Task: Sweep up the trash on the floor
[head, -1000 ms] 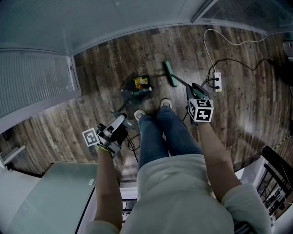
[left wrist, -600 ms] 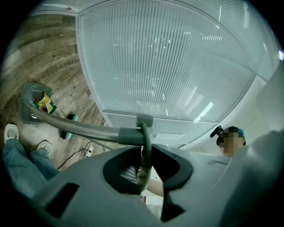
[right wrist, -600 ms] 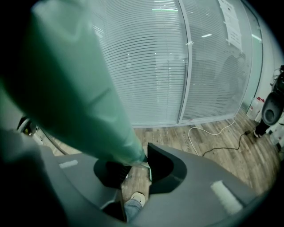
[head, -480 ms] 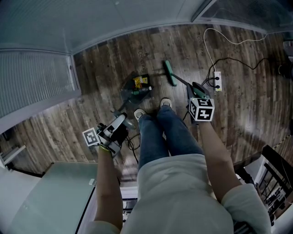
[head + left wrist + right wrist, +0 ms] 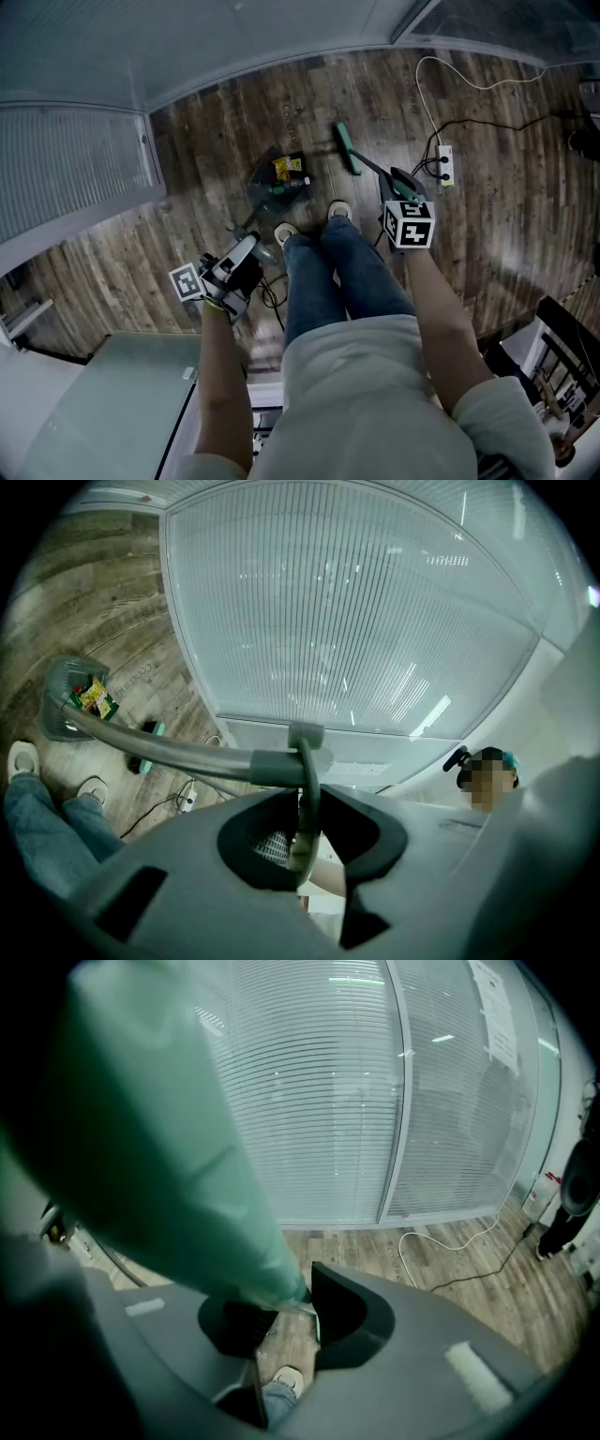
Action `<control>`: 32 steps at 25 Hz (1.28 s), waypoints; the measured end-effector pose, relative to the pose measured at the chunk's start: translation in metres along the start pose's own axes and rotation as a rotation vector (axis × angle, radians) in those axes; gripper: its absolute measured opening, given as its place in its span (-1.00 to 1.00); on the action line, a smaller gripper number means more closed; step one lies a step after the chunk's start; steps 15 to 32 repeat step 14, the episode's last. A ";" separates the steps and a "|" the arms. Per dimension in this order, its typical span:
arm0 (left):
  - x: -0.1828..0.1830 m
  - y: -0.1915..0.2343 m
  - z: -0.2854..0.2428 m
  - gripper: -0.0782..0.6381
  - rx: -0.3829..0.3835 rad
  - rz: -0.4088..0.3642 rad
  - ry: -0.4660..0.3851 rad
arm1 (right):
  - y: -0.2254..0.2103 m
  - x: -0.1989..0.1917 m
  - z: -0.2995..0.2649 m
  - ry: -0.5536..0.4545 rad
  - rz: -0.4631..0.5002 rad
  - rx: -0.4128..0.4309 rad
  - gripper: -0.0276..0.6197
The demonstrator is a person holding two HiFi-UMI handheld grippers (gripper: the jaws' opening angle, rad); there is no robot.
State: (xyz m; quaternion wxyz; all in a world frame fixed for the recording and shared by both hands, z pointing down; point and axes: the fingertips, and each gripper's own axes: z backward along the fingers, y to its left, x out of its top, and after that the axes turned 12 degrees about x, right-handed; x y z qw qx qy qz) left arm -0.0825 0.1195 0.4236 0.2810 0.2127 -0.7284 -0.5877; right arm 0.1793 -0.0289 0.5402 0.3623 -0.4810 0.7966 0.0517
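Left gripper clamped on dustpan handle, right gripper on green broom handle — trash in the pan ahead, seen from head and left gripper views only.

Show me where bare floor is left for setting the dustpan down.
Bare boards lie between the dustpan and the ribbed glass wall, and again beyond the power strip on the person's right side. It is crowded between the shoes, the broom and that strip.

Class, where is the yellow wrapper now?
Head view: the yellow wrapper lies in the dustpan, left of the green broom head, ahead of the shoes.
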 end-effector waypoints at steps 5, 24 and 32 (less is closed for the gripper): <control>0.001 0.000 0.000 -0.60 -0.001 0.003 -0.004 | -0.002 0.002 0.001 -0.001 -0.008 -0.002 -0.62; 0.000 0.001 0.001 -0.60 -0.003 -0.001 -0.004 | 0.000 -0.001 0.001 -0.002 0.000 0.000 -0.62; 0.000 0.001 0.001 -0.60 -0.003 -0.001 -0.004 | 0.000 -0.001 0.001 -0.002 0.000 0.000 -0.62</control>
